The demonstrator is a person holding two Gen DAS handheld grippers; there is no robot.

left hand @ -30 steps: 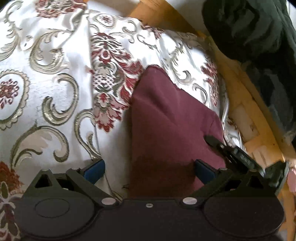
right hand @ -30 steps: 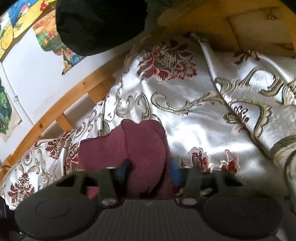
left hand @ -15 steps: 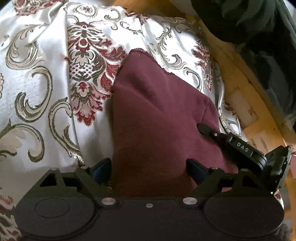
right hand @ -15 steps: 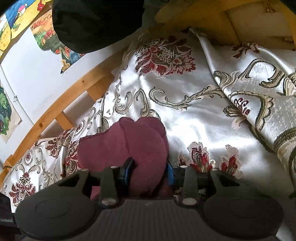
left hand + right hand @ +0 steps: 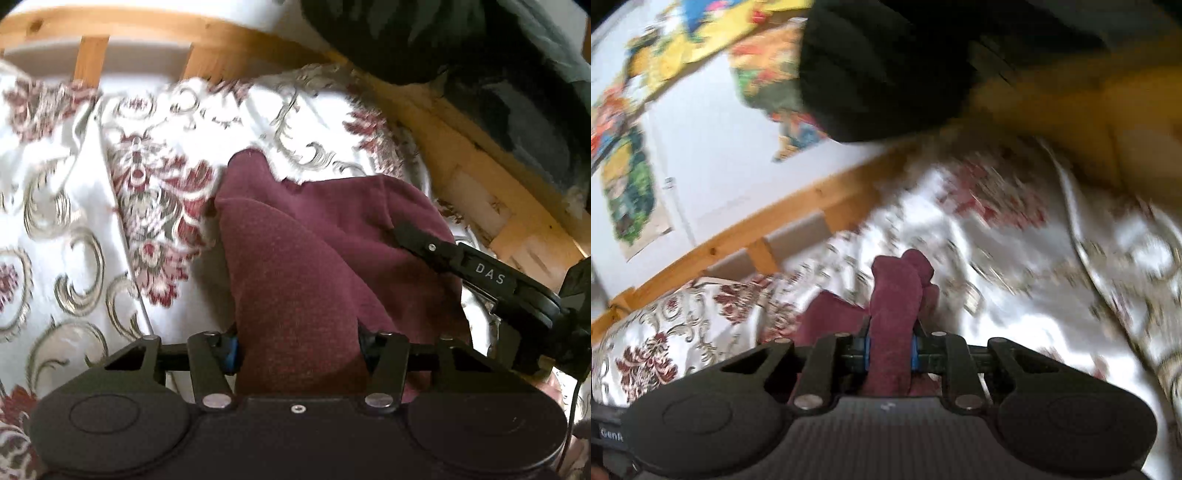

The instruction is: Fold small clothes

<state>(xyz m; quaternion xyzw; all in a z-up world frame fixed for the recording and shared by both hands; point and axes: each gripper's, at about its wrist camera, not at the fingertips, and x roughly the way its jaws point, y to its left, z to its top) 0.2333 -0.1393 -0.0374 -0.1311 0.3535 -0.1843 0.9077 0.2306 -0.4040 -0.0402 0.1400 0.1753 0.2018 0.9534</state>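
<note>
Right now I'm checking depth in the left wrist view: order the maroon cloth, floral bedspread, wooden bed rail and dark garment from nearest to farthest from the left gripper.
1. Maroon cloth, held in the left gripper.
2. Floral bedspread, beneath and to the left.
3. Wooden bed rail, beyond the bedspread's far edge.
4. Dark garment, top right, beyond the rail.

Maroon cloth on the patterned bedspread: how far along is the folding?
Done: both tools have hold of the small maroon knit cloth. In hand: the left tool and right tool each pinch a bunched edge above the cream floral satin bedspread. Left: no neat fold shows; it remains rumpled.
</note>
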